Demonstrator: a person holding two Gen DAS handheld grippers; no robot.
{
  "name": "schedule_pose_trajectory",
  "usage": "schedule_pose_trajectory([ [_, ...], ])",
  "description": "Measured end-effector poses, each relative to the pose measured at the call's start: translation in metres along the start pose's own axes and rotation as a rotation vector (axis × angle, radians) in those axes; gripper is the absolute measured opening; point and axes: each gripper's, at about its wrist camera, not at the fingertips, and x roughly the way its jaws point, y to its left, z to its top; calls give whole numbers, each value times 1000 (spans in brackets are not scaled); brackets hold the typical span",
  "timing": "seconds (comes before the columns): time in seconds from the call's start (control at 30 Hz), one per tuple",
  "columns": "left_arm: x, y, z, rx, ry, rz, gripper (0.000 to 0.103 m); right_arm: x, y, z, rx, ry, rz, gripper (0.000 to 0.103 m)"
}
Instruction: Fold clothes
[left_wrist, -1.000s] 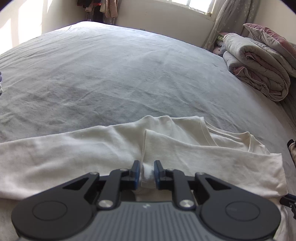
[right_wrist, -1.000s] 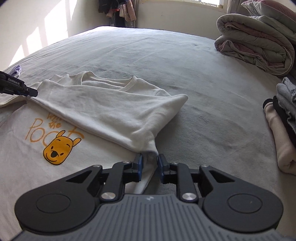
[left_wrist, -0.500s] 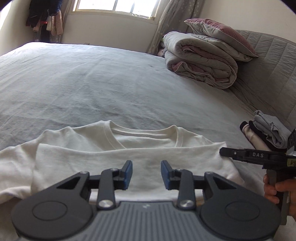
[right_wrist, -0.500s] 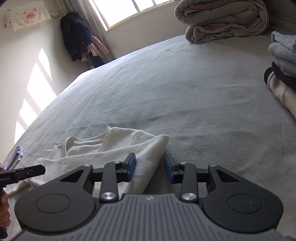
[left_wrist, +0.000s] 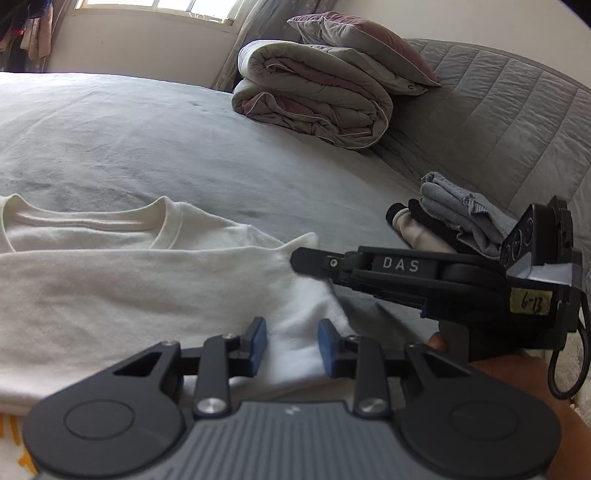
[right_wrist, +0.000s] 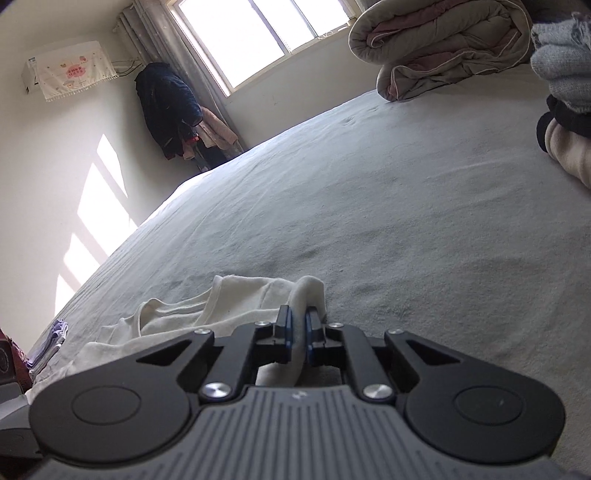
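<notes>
Shirt: cream T-shirt (left_wrist: 140, 291) spread on the grey bed (left_wrist: 184, 147), filling the lower left of the left wrist view; its collar sits at the left edge, and one side is already folded over the body.
Feel: thin knit cotton by the look of it, so judged light, limp and not slippery; it should drape and crease wherever it is lifted, with nothing to break.
Where to grip: doubled edges and corners look the best hold, since a single layer would probably slide out or drag the fold apart.
Right gripper (right_wrist: 298, 332): fingers pinched together on a bunched ridge of the shirt's folded corner, low in the centre of the right wrist view; cloth rises between the blue pads.
Left gripper (left_wrist: 291, 345): fingers apart and closing, with the shirt's white edge lying in the gap between them; the pads do not press on it yet.
Spacing: the two grippers work close together at the shirt's right end.
Nearby: stack of folded clothes (left_wrist: 447, 221) at right.
</notes>
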Motion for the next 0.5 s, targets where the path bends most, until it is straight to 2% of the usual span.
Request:
schedule_pose_trajectory([
  [0.07, -3, -2, 2, -6, -5, -1, 31, -1, 1, 1, 4, 0, -3, 10],
  [0.1, -6, -2, 2, -18, -12, -12, 31, -3, 4, 2, -1, -2, -8, 13],
  [0.13, -8, -2, 2, -38, -24, -27, 30, -4, 7, 2, -3, -2, -16, 21],
  [0.2, -5, -4, -1, -52, -16, -30, 29, -9, 11, 5, -9, 2, -31, 22],
  [0.23, 0, -9, -6, -24, 10, -6, 26, -12, 13, 6, -21, 8, -40, 22],
  [0.3, 2, -19, -7, 49, 9, 31, 25, -18, 18, 10, -44, 20, -67, 22],
  [0.33, 2, -20, -5, 51, 17, 39, 25, -22, 20, 11, -49, 25, -75, 22],
  [0.5, -22, -18, 2, -40, 21, 36, 25, -50, 32, 12, -53, 31, -100, 23],
])
